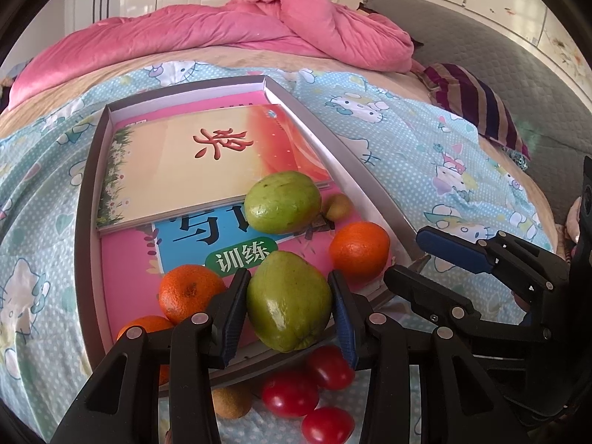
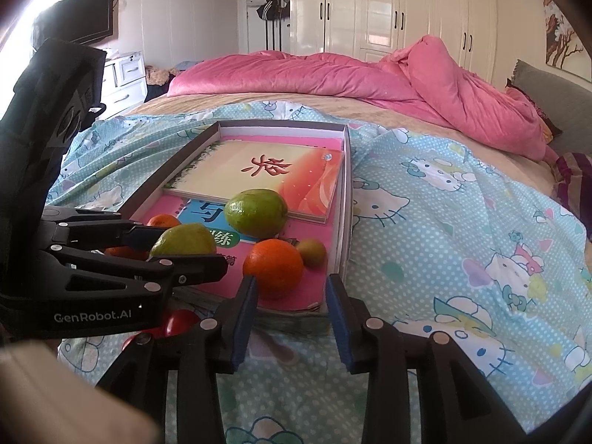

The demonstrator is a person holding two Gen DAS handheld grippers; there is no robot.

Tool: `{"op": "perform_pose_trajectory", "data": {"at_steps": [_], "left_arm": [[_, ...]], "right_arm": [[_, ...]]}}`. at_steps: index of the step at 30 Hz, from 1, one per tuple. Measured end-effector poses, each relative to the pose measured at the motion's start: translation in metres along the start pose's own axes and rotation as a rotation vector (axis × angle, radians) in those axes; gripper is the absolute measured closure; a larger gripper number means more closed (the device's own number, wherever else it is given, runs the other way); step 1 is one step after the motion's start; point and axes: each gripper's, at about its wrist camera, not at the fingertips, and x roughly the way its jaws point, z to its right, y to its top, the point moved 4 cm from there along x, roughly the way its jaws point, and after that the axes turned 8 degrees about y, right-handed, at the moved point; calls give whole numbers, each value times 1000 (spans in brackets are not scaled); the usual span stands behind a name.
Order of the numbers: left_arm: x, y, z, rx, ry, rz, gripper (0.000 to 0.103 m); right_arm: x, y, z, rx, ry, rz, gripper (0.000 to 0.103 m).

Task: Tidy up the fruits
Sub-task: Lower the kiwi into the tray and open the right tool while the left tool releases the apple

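Note:
My left gripper is shut on a green guava and holds it over the near edge of a shallow grey box lined with books. In the box lie a second green guava, an orange, two more oranges at the left, and a small brown-green fruit. Three red tomatoes and a kiwi lie on the bedsheet below the box. My right gripper is open and empty, just before the box's near right corner and the orange.
The box sits on a blue cartoon-print bedsheet. A pink quilt is heaped at the back. A striped cushion and grey headboard lie at the right. White wardrobes stand behind.

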Motion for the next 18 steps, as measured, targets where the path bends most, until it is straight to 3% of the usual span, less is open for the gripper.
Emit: {"op": "perform_pose_trajectory", "data": {"at_steps": [6,8,18], "left_arm": [[-3,-2,-1,-2,-2,-2,58],[-6,-2,0,-5,-13,1,58],[-13,-2,2,3,-5,9,56]], "right_arm": [[-1,0,-2,-12,-7,3,62],[-2,-1,-3,-17,-17,5,53],[-5,-1,1,-3,-24,10,52]]}}
